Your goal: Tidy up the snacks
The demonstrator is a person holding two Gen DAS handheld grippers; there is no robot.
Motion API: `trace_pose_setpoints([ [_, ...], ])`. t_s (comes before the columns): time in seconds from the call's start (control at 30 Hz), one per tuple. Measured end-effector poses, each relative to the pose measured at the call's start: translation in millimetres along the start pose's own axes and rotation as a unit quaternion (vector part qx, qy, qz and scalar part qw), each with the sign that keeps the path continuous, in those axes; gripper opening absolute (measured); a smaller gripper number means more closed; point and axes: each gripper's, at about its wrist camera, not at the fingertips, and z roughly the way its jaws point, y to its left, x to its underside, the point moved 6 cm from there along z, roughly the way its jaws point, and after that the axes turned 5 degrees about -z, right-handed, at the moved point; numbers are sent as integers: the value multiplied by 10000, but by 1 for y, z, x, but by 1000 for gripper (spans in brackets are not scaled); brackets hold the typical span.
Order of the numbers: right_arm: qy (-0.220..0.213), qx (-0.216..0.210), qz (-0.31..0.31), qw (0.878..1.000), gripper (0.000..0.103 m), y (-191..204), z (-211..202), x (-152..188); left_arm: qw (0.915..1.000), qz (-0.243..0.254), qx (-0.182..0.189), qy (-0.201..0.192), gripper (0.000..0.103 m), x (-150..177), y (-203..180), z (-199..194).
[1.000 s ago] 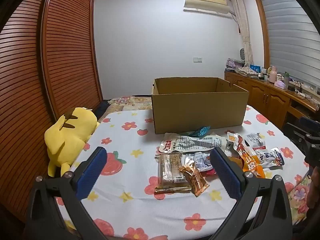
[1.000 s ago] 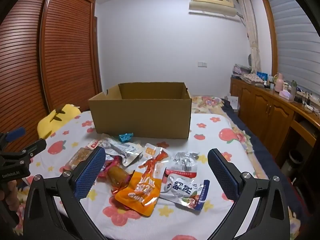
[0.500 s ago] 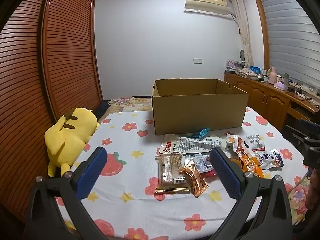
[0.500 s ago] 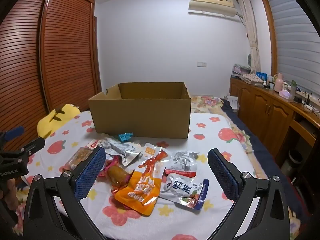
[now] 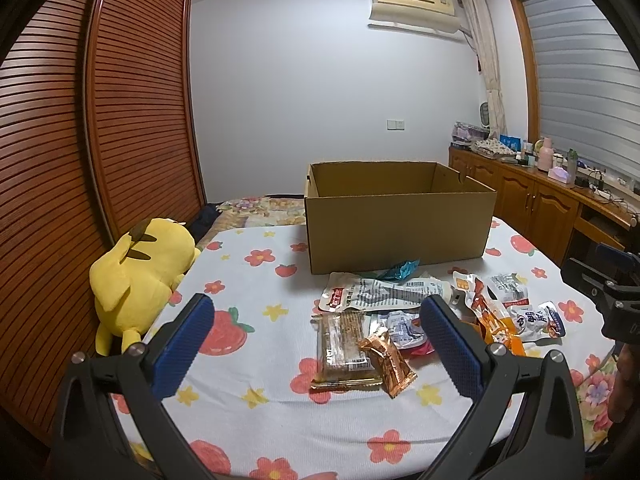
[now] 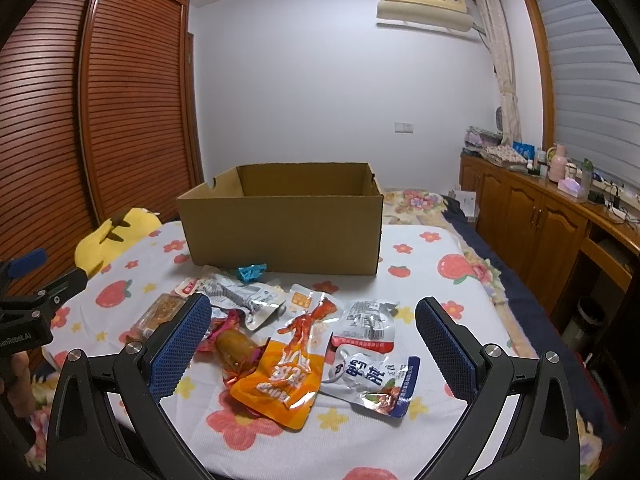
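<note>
An open cardboard box stands at the back of the flower-print table. Several snack packets lie in front of it: a brown bar pack, an orange wrapper, a long white pack, an orange pouch, a white-blue pouch, a teal candy. My left gripper is open and empty, hovering above the near packets. My right gripper is open and empty, hovering above the pouches.
A yellow plush toy lies at the table's left edge by the slatted wardrobe. Wooden cabinets with bottles line the right wall. The other gripper shows at the frame edges, on the right and on the left.
Both grippers have held nearly still, with only a slight drift of the views. Nothing on the table has moved.
</note>
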Motion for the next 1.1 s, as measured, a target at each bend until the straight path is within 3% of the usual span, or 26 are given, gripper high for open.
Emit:
trace_pose_setpoints([
  [1.1,0,-2,0,10000,103,3,-2,-1,10000,-7,5,-21,103,-2,0,0],
])
